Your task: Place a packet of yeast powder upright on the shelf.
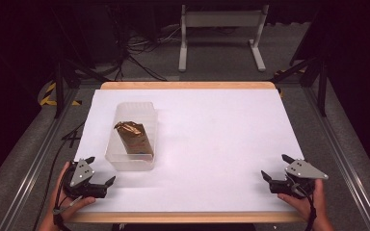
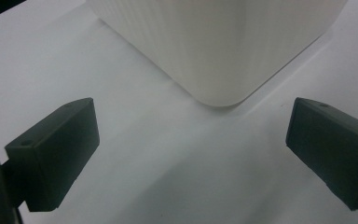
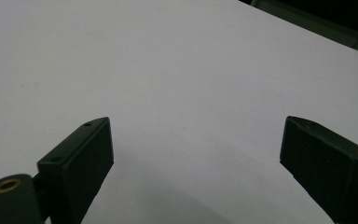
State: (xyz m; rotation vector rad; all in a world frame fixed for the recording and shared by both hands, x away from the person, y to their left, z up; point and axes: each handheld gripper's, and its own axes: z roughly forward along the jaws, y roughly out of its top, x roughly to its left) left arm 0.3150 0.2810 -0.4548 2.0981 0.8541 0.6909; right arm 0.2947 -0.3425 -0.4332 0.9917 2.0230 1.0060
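Clear plastic container (image 1: 132,139) left of centre in the high view, on the white bench (image 1: 212,144), brown foil bag (image 1: 133,138) standing inside it, left gripper (image 1: 98,174) at lower left near the container's corner, jaws wide, empty, right gripper (image 1: 275,168) at lower right, well apart, jaws wide, empty.

The white worktop (image 1: 212,144) is brightly lit from above while the room beyond its far edge lies dim. Soft shadows fall near the ribbed container (image 2: 214,42) in the left gripper view and toward the near edge in the right gripper view. The black tool blocks look slightly blurred close up; the high view is grainy.
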